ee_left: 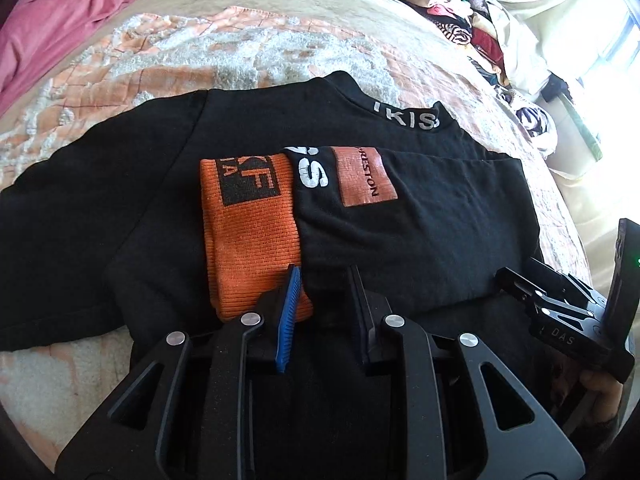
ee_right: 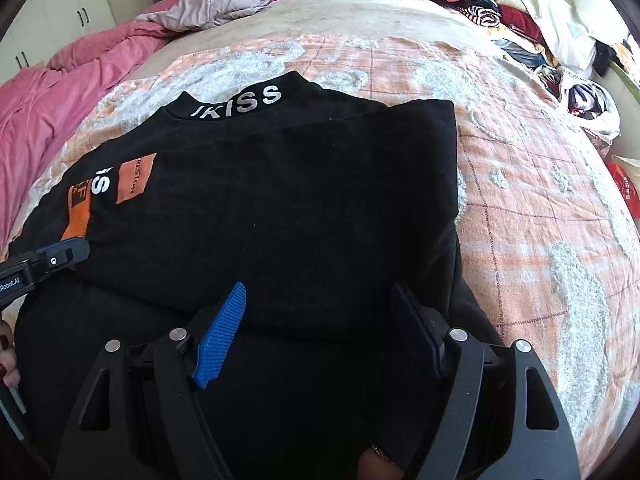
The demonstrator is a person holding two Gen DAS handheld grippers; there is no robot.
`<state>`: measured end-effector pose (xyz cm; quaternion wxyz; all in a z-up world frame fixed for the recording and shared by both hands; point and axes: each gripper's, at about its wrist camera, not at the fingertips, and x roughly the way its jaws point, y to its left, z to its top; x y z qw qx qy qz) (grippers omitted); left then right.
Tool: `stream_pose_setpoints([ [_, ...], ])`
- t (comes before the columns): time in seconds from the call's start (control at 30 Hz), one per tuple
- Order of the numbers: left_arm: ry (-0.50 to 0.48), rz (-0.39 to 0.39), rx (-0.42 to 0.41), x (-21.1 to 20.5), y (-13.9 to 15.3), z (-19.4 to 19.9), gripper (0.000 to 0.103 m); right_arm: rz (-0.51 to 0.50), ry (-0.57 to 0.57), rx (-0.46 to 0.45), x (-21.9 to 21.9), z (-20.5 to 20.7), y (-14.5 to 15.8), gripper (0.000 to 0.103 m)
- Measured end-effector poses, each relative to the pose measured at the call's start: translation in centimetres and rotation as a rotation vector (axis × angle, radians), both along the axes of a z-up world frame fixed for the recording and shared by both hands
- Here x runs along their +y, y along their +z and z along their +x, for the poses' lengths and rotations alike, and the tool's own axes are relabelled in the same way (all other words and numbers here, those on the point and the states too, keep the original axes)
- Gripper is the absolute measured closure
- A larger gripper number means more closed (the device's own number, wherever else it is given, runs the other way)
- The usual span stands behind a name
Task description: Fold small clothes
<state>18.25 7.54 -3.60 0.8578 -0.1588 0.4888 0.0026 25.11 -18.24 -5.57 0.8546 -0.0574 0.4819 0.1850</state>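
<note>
A black top (ee_right: 280, 200) lies flat on the bed, its collar (ee_right: 240, 104) lettered in white. One sleeve is folded across the chest and ends in an orange cuff (ee_left: 252, 232), beside an orange patch (ee_left: 364, 176). My left gripper (ee_left: 324, 270) points down at the cuff's near end. Its jaws stand a narrow gap apart, with only flat black cloth below them. From the right wrist view its tip (ee_right: 60, 254) shows next to the cuff. My right gripper (ee_right: 319, 288) is wide open over the top's folded near edge, pinching nothing.
An orange and white fleecy blanket (ee_right: 540, 220) covers the bed. A pink quilt (ee_right: 60, 92) is bunched at the left. A heap of mixed clothes (ee_right: 520, 20) lies at the far right. A hand (ee_left: 600, 396) holds the right gripper.
</note>
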Motion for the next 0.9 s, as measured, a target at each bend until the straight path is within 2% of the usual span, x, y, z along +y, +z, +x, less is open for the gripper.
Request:
stream_pose_setpoints([
  [0.27,0.006,-0.020,-0.014,0.2,1.1,-1.2,0.085,0.057,-0.019,-0.037,-1.1,-1.2,1.2,0.029],
  [0.33,0.015,-0.018,-0.024,0.3,1.5,-1.6,0.080,0.069,-0.014,-0.048,-1.1,-1.5,1.6,0.029],
  [0.47,0.032,-0.011,-0.040,0.7,2.3,-2.4,0.078,0.093,-0.014,-0.075,-1.2,-2.2,2.4,0.020],
  [0.67,0.055,-0.006,-0.062,1.3,3.4,-3.5,0.058,0.118,-0.019,-0.095,-0.9,-2.5,3.2,0.018],
  [0.73,0.065,-0.007,-0.068,1.7,3.7,-3.9,0.044,0.122,-0.016,-0.107,-0.8,-2.7,3.5,0.010],
  [0.9,0.089,-0.011,-0.080,2.5,4.3,-4.9,0.034,0.131,0.011,-0.146,-0.3,-3.4,4.5,0.008],
])
